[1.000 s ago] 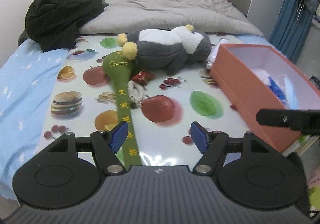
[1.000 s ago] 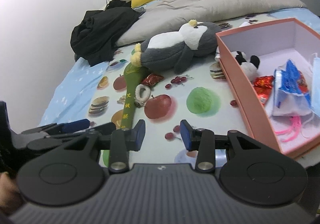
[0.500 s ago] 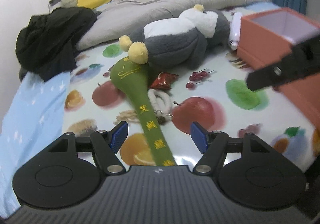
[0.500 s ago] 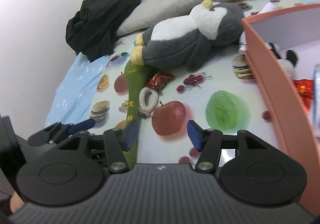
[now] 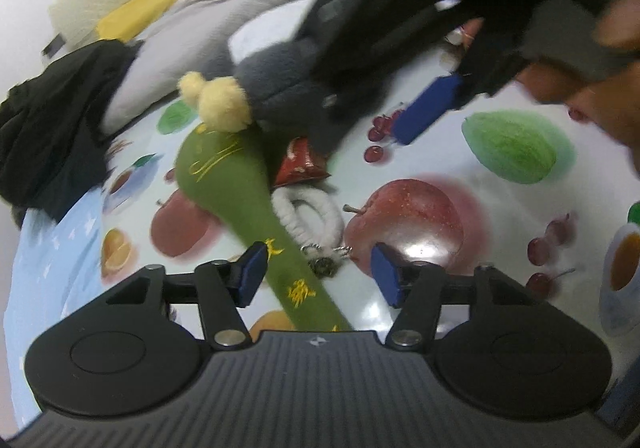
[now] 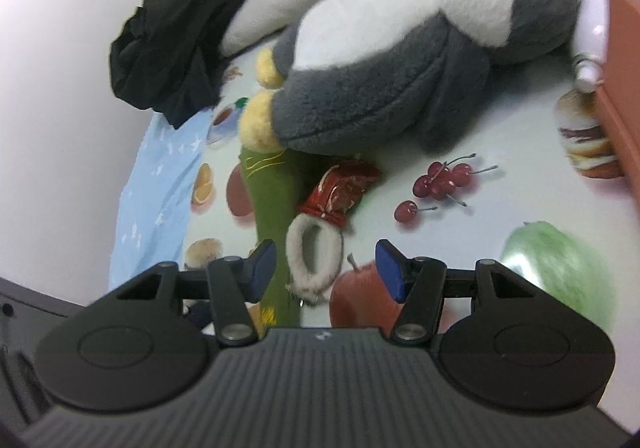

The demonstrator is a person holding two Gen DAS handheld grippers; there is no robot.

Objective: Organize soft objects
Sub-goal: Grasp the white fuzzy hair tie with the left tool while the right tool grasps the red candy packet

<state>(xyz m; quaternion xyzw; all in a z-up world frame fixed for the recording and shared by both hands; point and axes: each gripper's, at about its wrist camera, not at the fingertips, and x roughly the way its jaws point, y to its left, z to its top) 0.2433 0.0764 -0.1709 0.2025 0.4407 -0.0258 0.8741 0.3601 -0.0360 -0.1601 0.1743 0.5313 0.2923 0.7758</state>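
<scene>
A black garment [image 6: 172, 44] lies heaped at the left of the bed. The green plush stick [image 5: 256, 224] lies on the fruit-print sheet [image 5: 516, 232], its shaft between the left claw [image 5: 318, 275] pads, which are closing without touching it. A white fuzzy ring [image 6: 314, 256] sits between the parted, empty right claw [image 6: 326, 269] pads. Behind lies the grey penguin plush [image 6: 400, 60]; an orange box [image 6: 624, 60] stands rightmost.

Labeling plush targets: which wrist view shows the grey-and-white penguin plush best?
Right wrist view: the penguin plush fills the upper frame, with white belly, grey body and yellow feet all clear. In the left wrist view, the plush is blurred and mostly hidden behind the other hand-held gripper; only the grey lower body and yellow feet show.
</scene>
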